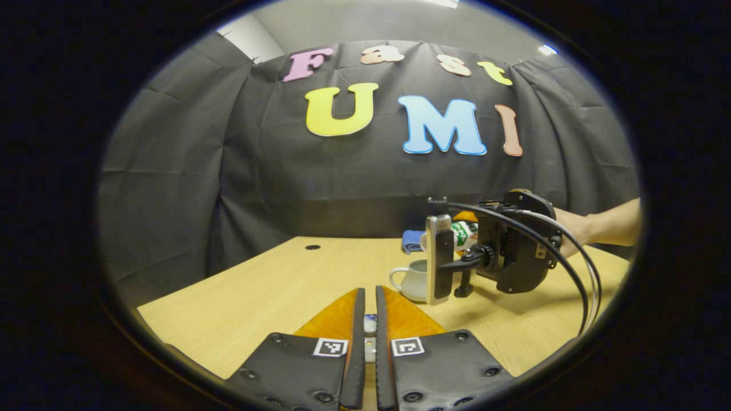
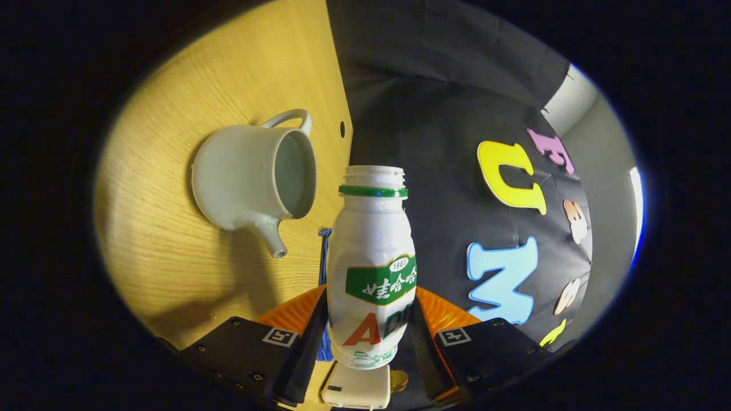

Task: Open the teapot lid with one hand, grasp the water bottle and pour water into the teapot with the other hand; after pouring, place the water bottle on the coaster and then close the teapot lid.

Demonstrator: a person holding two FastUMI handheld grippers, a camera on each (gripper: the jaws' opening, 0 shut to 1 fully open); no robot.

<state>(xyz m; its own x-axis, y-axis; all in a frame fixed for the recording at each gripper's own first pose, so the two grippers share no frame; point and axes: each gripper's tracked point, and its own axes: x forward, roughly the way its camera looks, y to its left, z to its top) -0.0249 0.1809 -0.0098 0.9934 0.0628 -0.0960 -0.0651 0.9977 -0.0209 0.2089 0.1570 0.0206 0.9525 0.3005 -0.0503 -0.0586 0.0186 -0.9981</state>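
The white teapot [image 2: 251, 177] stands open on the wooden table [image 2: 160, 240], its handle and spout showing. My right gripper [image 2: 370, 292] is shut on a white bottle [image 2: 372, 245] with a green label and no cap. The bottle is tipped on its side, its mouth level with the teapot's opening and beside it. In the left gripper view the teapot [image 1: 414, 279] sits behind the right gripper's housing [image 1: 514, 251], with the bottle [image 1: 464, 233] above it. My left gripper [image 1: 369, 291] is shut on a small white piece, the teapot lid [image 1: 370, 323], mostly hidden.
A blue coaster [image 1: 412, 240] lies on the table behind the teapot; its edge [image 2: 324, 251] shows beside the bottle. A person's forearm [image 1: 605, 225] reaches in from the right. A cable hole [image 1: 312, 247] sits near the table's far edge.
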